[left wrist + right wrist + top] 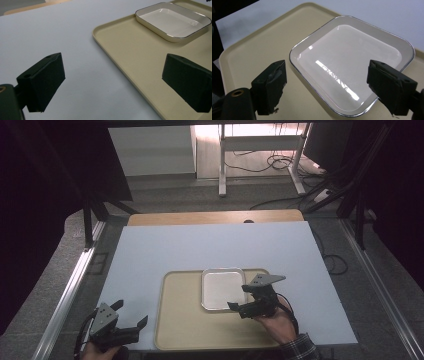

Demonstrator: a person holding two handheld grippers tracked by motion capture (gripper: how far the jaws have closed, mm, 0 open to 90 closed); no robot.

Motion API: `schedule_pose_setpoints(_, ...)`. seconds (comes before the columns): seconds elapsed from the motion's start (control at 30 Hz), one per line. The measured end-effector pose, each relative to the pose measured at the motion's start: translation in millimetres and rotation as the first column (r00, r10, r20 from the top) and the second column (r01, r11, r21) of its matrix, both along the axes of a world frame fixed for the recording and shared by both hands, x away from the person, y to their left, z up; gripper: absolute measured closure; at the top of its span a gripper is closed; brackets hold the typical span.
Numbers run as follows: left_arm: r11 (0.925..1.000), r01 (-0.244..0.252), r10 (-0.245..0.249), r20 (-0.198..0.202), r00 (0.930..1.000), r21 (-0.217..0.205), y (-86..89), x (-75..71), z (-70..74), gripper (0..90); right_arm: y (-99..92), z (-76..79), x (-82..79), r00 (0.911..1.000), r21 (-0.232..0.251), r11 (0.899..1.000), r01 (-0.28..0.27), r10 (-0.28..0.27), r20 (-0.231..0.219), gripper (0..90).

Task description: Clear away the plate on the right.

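Observation:
A beige tray (185, 320) lies at the front middle of the white table top (200, 245). A white rectangular dish (222, 289) with a thin dark rim rests empty in the tray's far right part. My right gripper (240, 297) hovers over the dish's near right corner, jaws open and nothing between them. In the right gripper view the dish (347, 55) spans the gap of that gripper (325, 85) above the tray (262, 50). My left gripper (132, 312) sits open at the front left; the left gripper view has its jaws (113, 80) straddling the tray's left rim (140, 52), with the dish (172, 21) farther off.
A wooden strip (215, 216) borders the table's far edge. Metal rails (70, 290) run along both sides of the table. Beyond it stand desk legs (222, 165) and loose cables (270, 165) on the floor. White surface stretches behind and left of the tray.

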State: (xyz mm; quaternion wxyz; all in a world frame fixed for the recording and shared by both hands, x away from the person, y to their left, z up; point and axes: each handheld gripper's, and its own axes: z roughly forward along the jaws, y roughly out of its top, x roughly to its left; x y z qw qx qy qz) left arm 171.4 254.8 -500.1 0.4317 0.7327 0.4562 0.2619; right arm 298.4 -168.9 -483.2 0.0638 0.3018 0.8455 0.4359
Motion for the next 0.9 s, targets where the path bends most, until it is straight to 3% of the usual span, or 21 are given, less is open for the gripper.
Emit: schedule_pose_setpoints(0.9, 1.0, -0.001, 0.001, -0.001, 1.0, -0.002, 0.3, 0.1, 0.0, 4.2, -25.8, 0.6, -2.3, 0.9986, -0.02, 0.999, 0.047, -0.046, 0.028, 9.4)
